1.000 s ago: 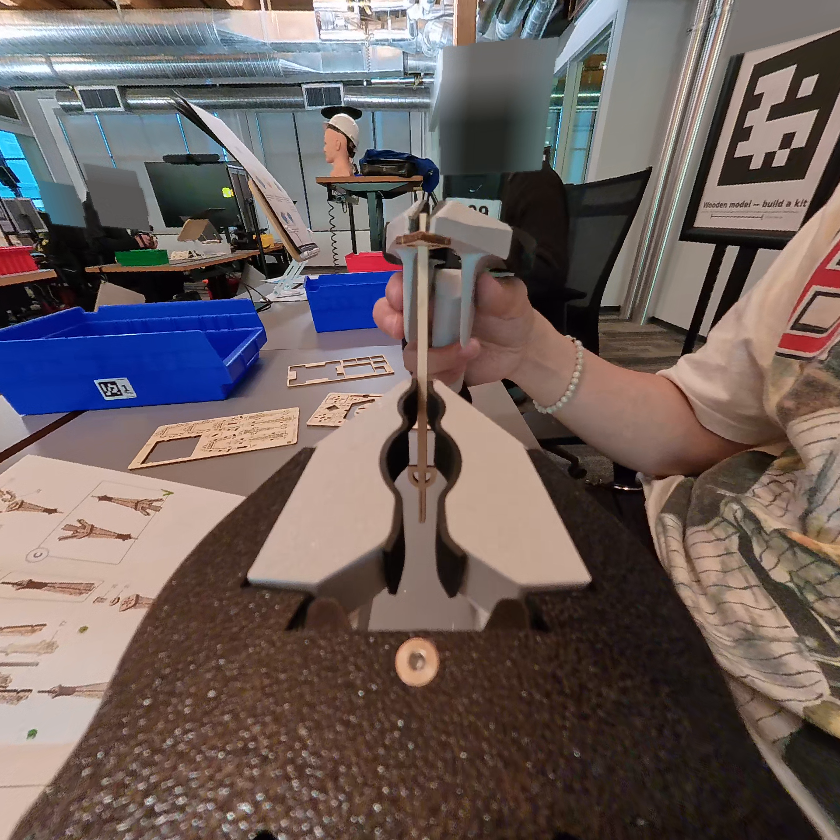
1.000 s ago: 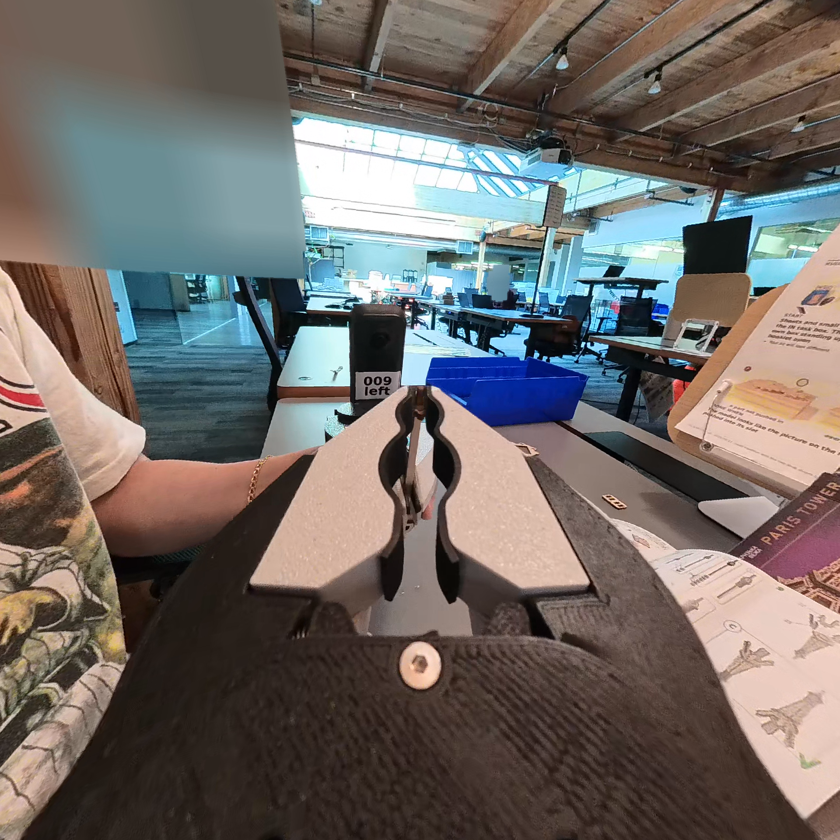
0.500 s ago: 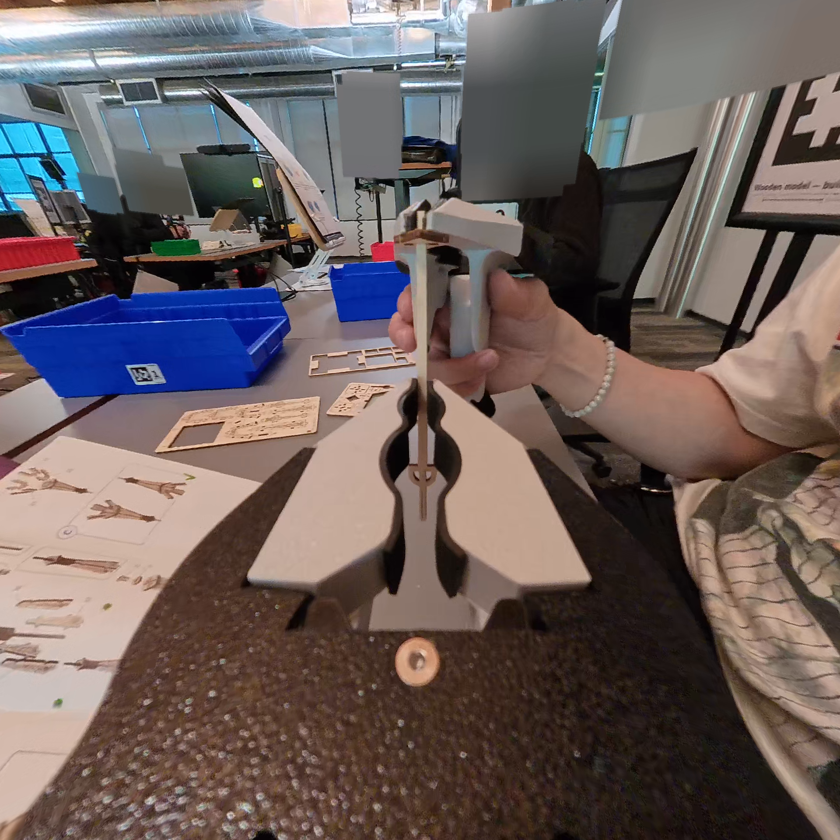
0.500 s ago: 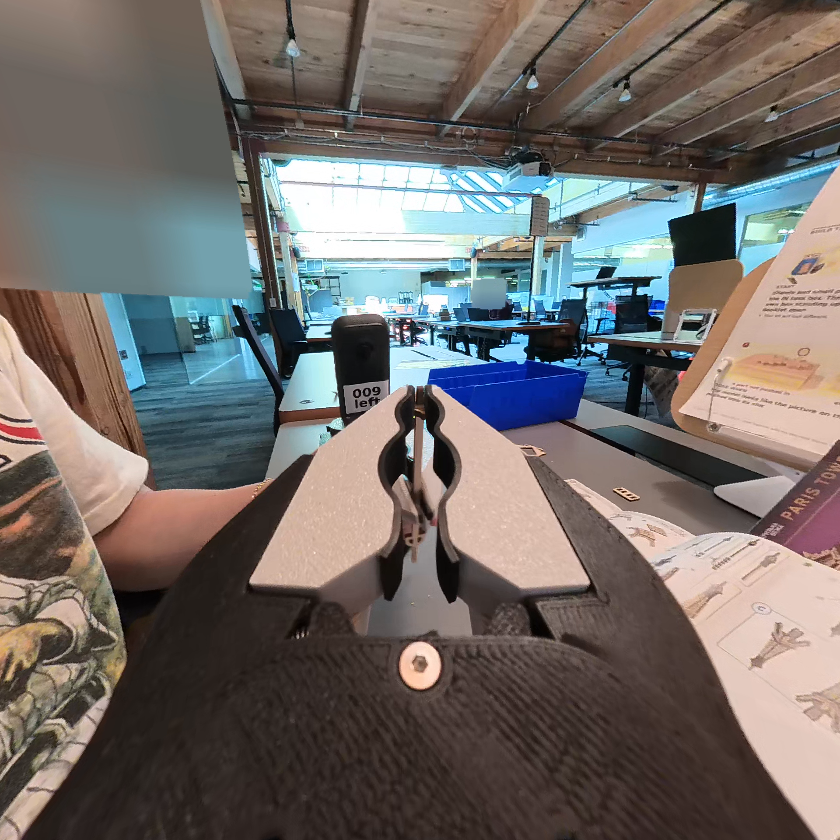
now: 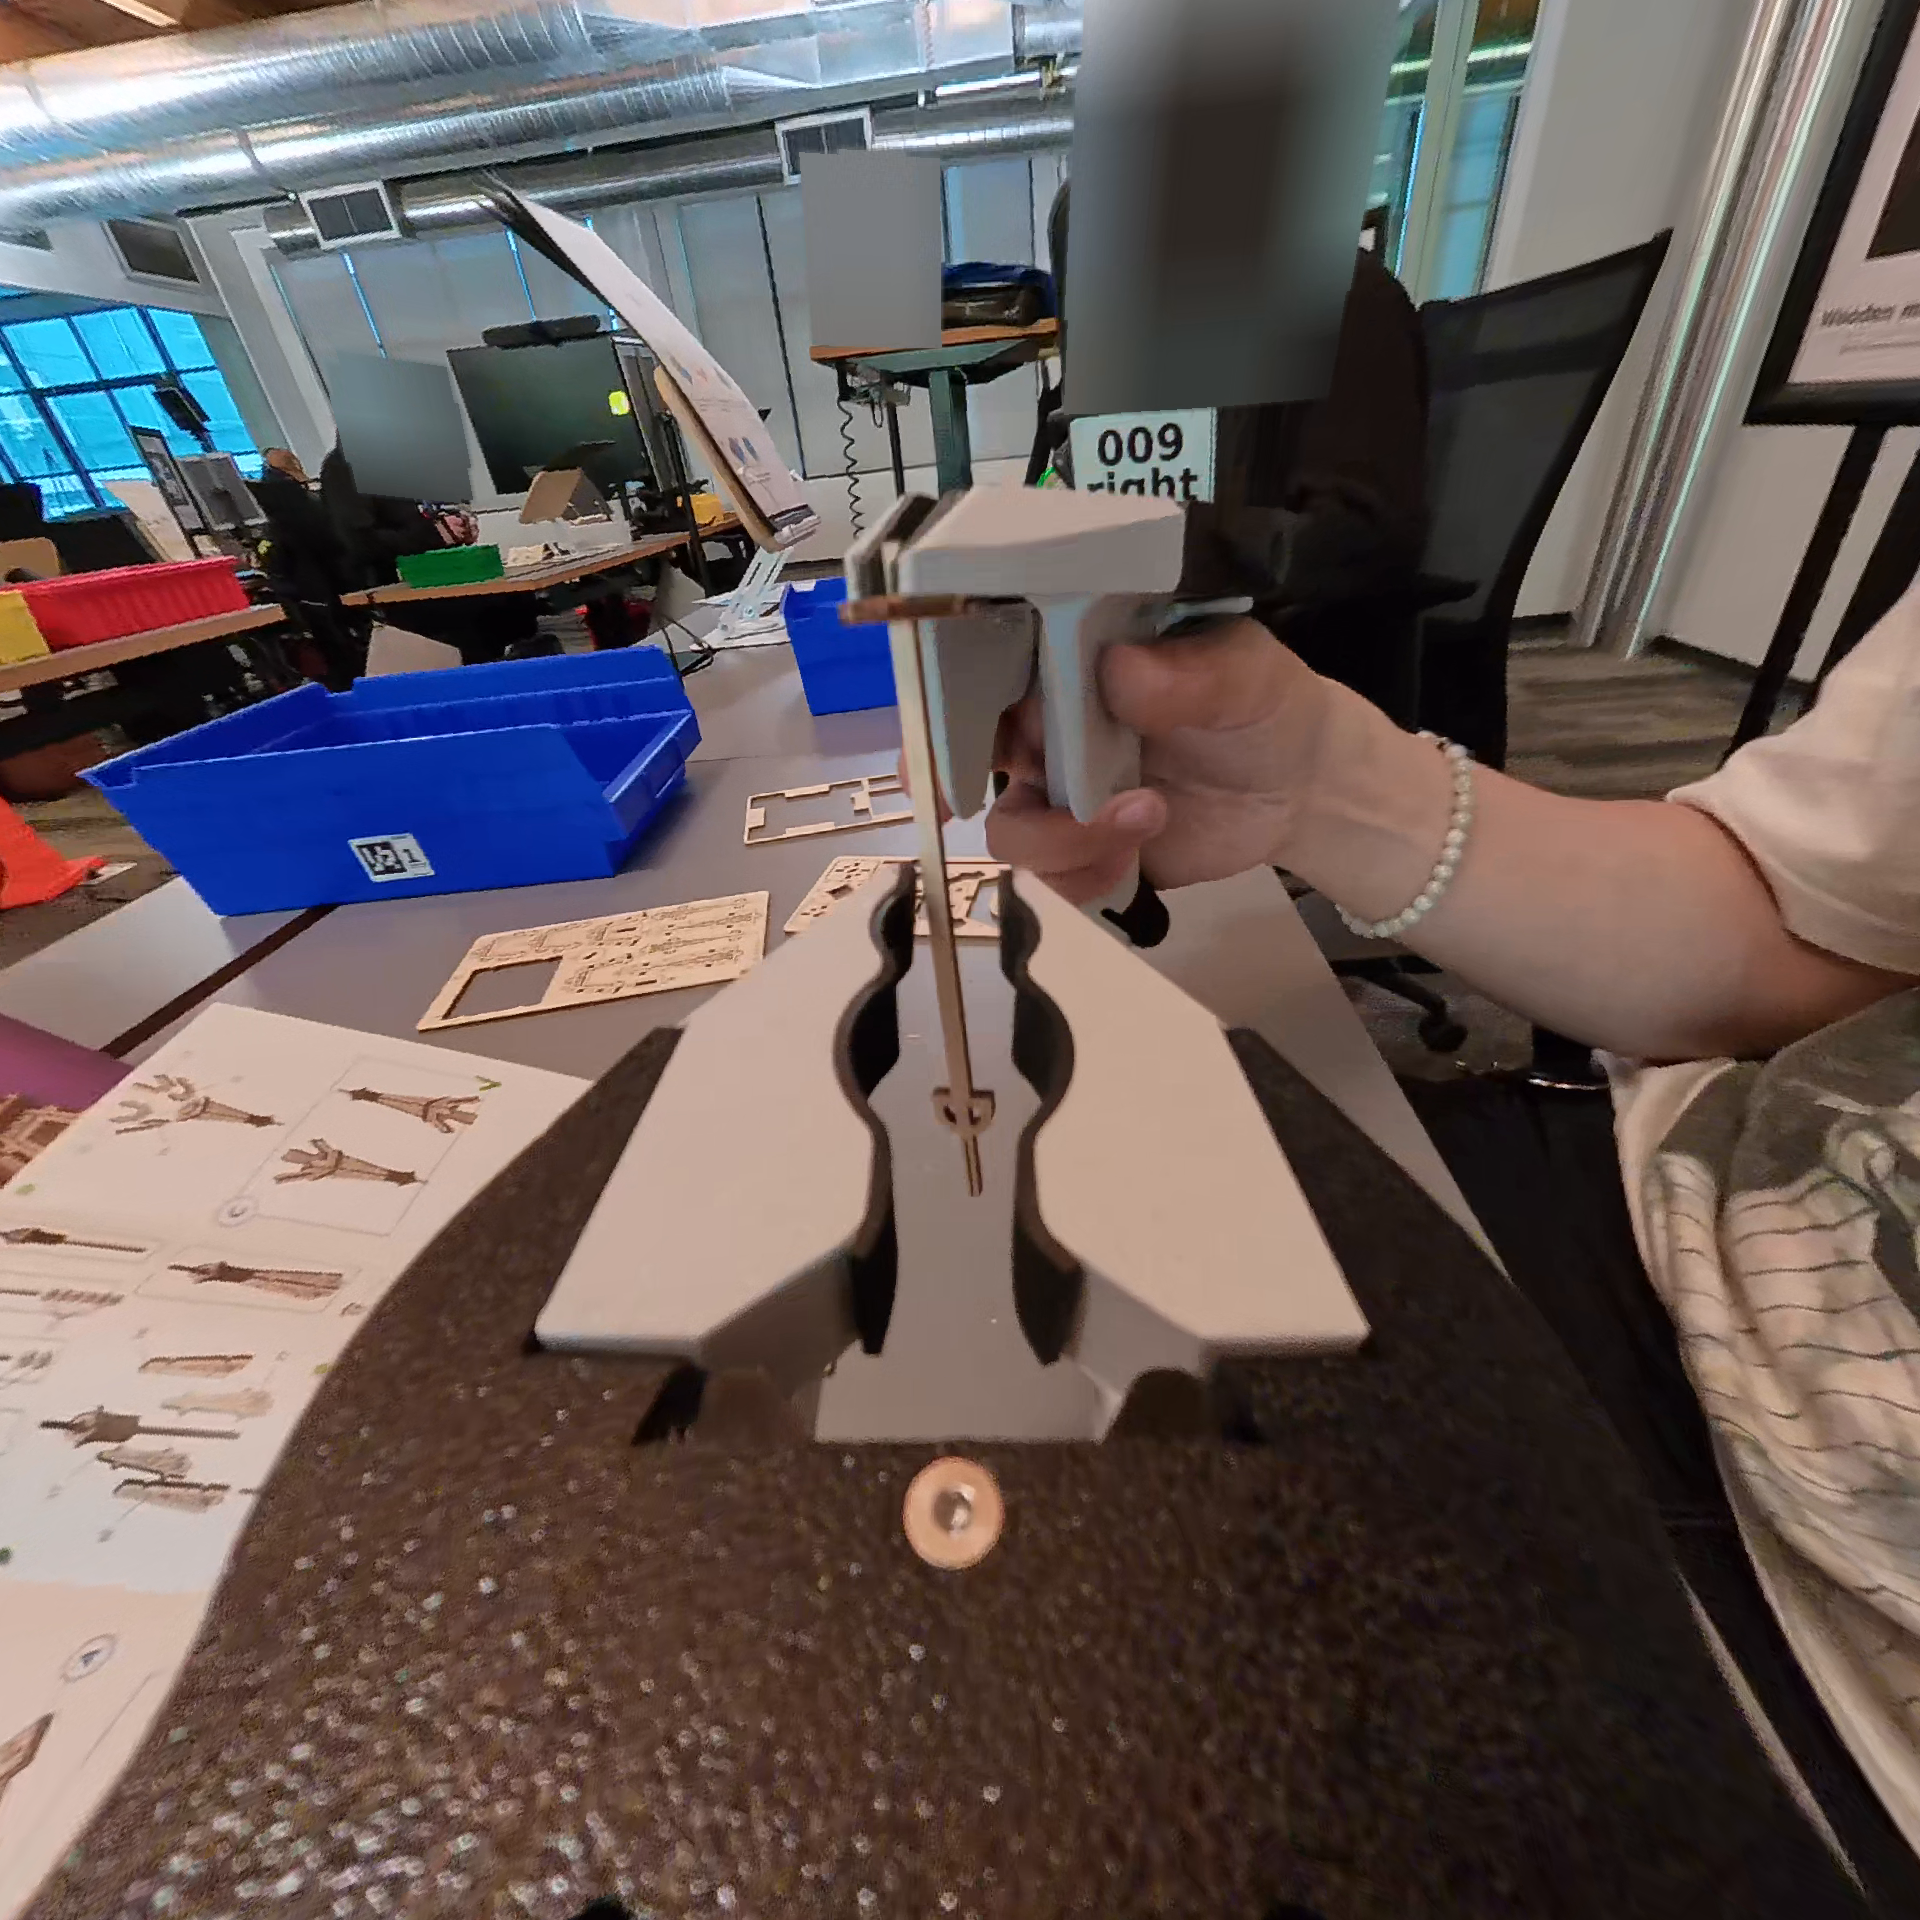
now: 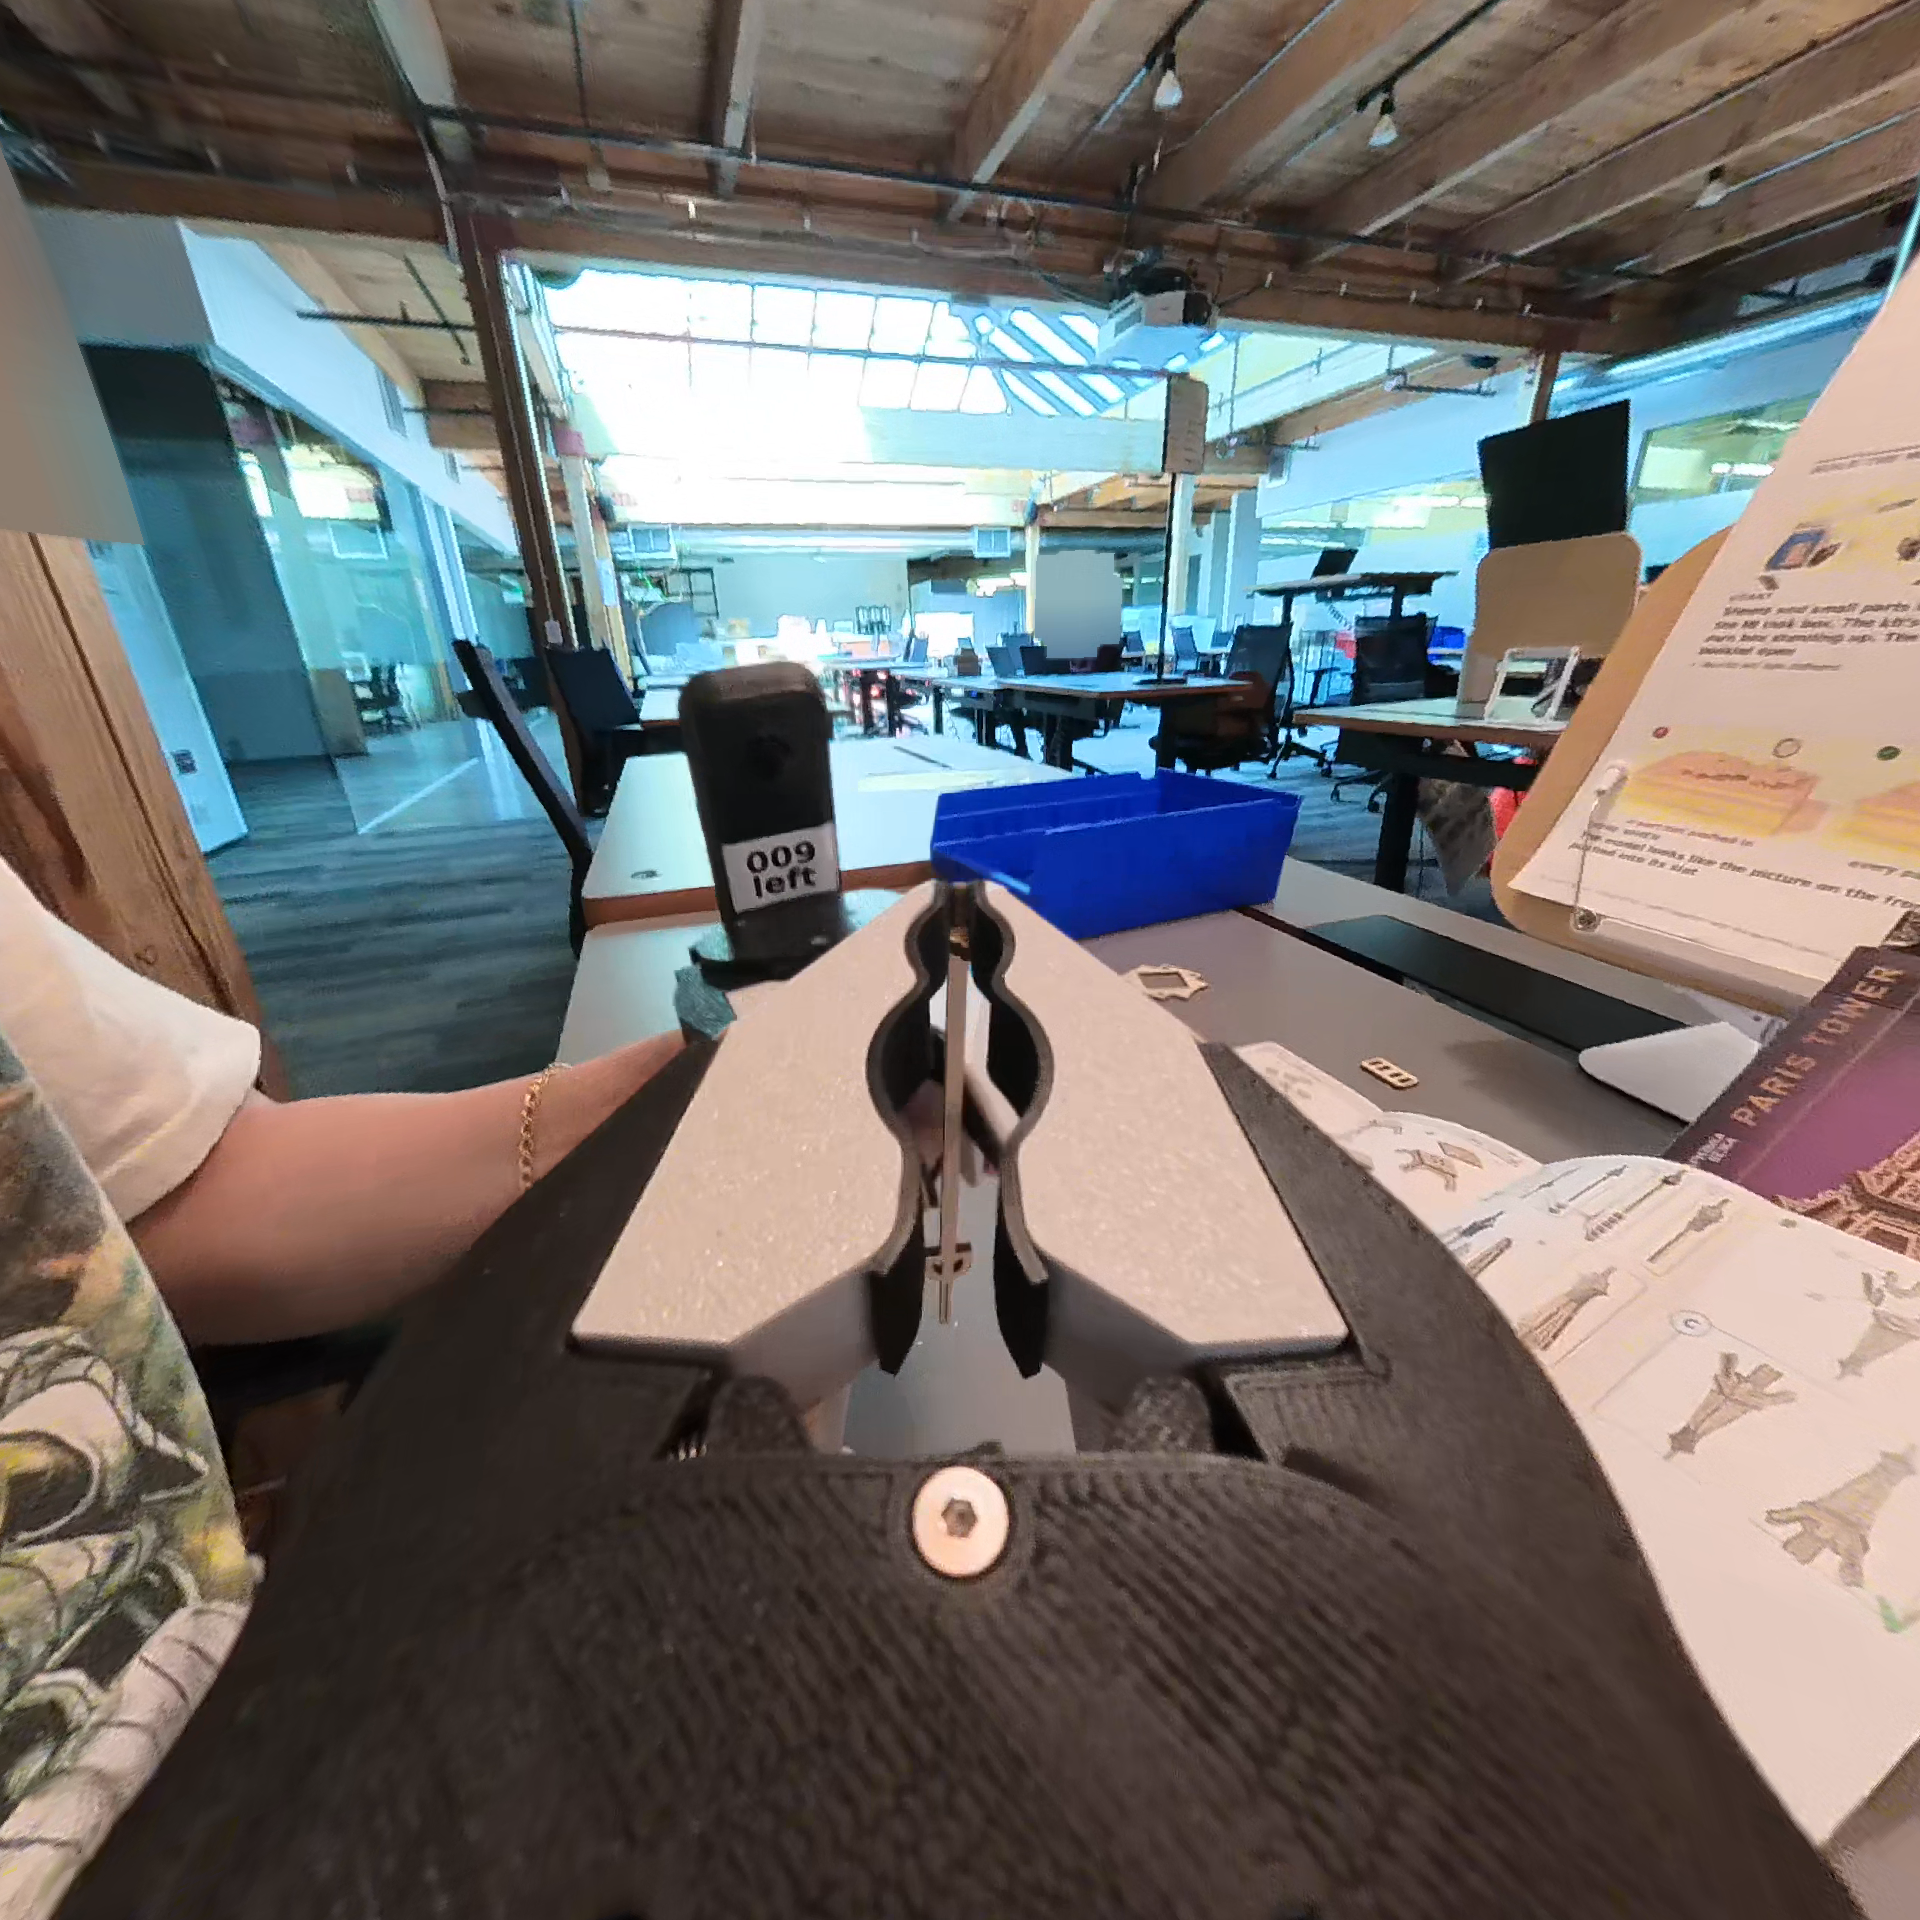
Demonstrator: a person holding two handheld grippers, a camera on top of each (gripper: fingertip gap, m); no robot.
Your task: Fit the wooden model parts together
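Note:
A long thin wooden strip [image 5: 940, 935] with a small cross piece [image 5: 902, 609] at its far end is pinched at that end by my right gripper [image 5: 871, 574], which a hand holds up above the table. My left gripper [image 5: 956, 888] is open; the strip runs loose between its spread jaws, and its near tip hangs over the palm. In the right wrist view my right gripper [image 6: 961, 902] is shut on the strip [image 6: 951, 1122], seen edge-on, with the left gripper's body [image 6: 764, 800] just behind.
Flat wooden part sheets [image 5: 613, 956] lie on the grey table [image 5: 343, 966] by a blue bin [image 5: 416, 779]. An instruction booklet [image 5: 208, 1195] lies at the near left. In the right wrist view there are another blue bin [image 6: 1122, 842], a purple kit box [image 6: 1829, 1081], loose small pieces [image 6: 1169, 980] and a clipboard stand [image 6: 1714, 779]. Across from one pair of fingers to the other is roughly 6 centimeters.
My left gripper was shut on the strip and has now opened, letting it go. The right gripper keeps hold of the strip's far end.

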